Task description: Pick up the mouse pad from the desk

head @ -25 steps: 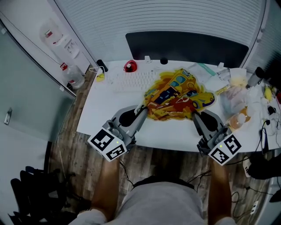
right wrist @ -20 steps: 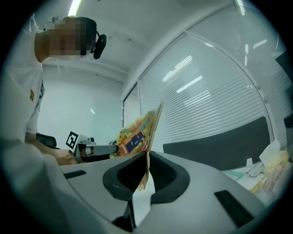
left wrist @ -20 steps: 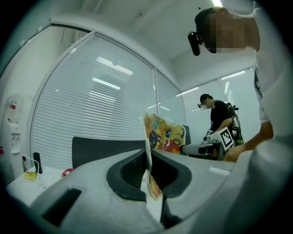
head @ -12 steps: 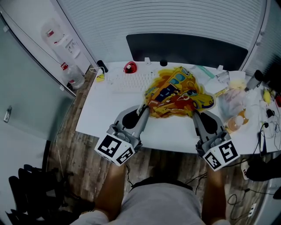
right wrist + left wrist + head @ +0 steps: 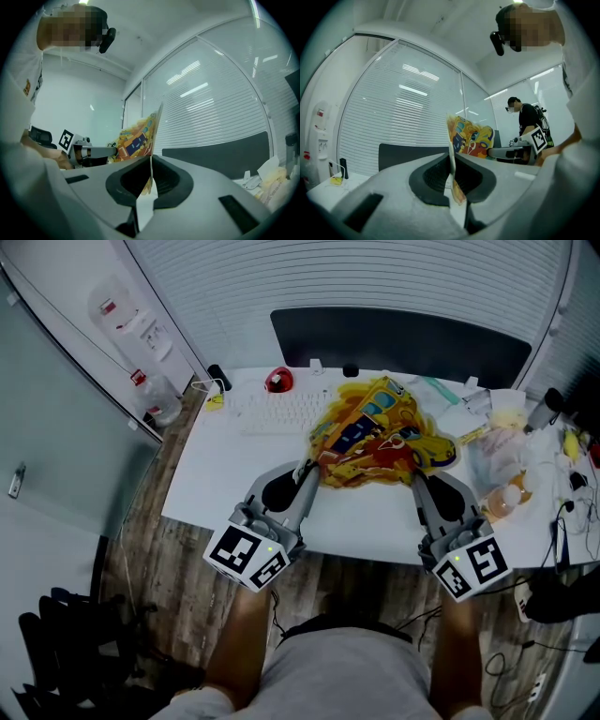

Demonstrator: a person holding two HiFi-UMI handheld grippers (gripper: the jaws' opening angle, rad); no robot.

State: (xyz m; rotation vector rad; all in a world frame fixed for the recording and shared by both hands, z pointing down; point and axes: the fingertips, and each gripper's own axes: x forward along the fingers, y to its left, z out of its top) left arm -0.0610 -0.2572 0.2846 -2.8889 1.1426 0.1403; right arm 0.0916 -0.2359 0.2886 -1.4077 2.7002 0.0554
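The mouse pad [image 5: 375, 437] is a floppy sheet printed in yellow, orange and blue, hanging crumpled over the white desk [image 5: 216, 474]. My left gripper [image 5: 305, 472] is shut on its near left edge. My right gripper [image 5: 415, 476] is shut on its near right edge. In the left gripper view the pad [image 5: 466, 136] stands upright out of the shut left gripper [image 5: 451, 161], with the right gripper's marker cube [image 5: 537, 138] beyond. In the right gripper view the pad [image 5: 138, 136] rises thin from the shut right gripper [image 5: 151, 165].
A white keyboard [image 5: 277, 413] and a red object [image 5: 277, 382] lie behind the pad at left. Plastic bags and small clutter [image 5: 506, 460] crowd the desk's right end. A dark panel [image 5: 403, 338] stands behind the desk, and a water dispenser [image 5: 127, 324] at far left.
The pad has bunched up and lifted a little off the desk between the two grippers. Both grippers have kept almost still at its near edge.
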